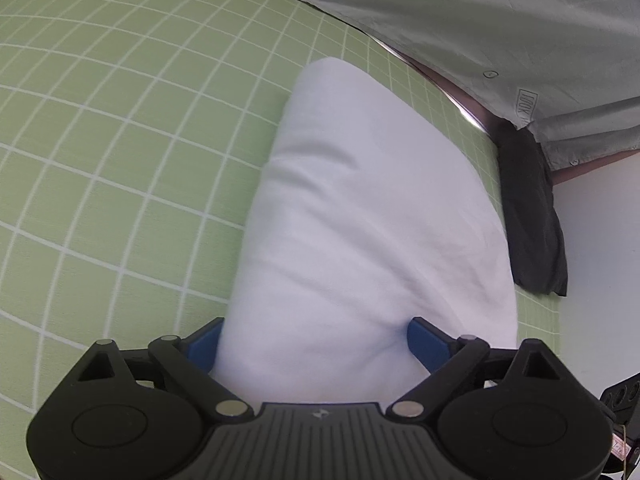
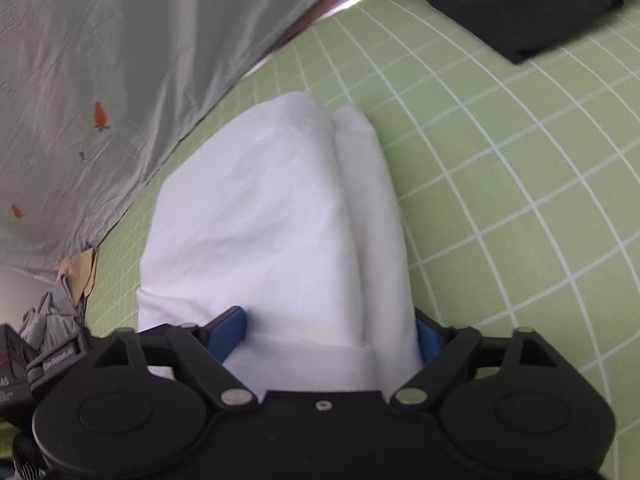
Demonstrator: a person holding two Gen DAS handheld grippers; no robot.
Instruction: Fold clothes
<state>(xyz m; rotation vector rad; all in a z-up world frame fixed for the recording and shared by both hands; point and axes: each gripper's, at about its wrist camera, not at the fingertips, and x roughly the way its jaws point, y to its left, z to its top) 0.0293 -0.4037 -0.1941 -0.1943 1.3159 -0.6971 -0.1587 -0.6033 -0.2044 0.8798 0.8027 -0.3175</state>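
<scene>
A folded white garment [image 1: 360, 220] lies on the green grid mat [image 1: 120, 160]; it also shows in the right wrist view [image 2: 260, 220]. My left gripper [image 1: 316, 340] has the garment's near end between its blue fingers [image 1: 428, 342], which stand wide apart around the bundle. My right gripper [image 2: 332, 332] likewise has the garment's other end between its blue fingers [image 2: 228, 330], with a folded strip of the garment along the right side. The fingertips are partly hidden by cloth.
A grey sheet [image 1: 480, 20] hangs beyond the mat's far edge, with carrot prints in the right wrist view [image 2: 100, 116]. A dark folded cloth [image 1: 532, 216] lies at the mat's edge, also in the right wrist view [image 2: 508, 4]. A crumpled grey cloth [image 2: 52, 316] lies left.
</scene>
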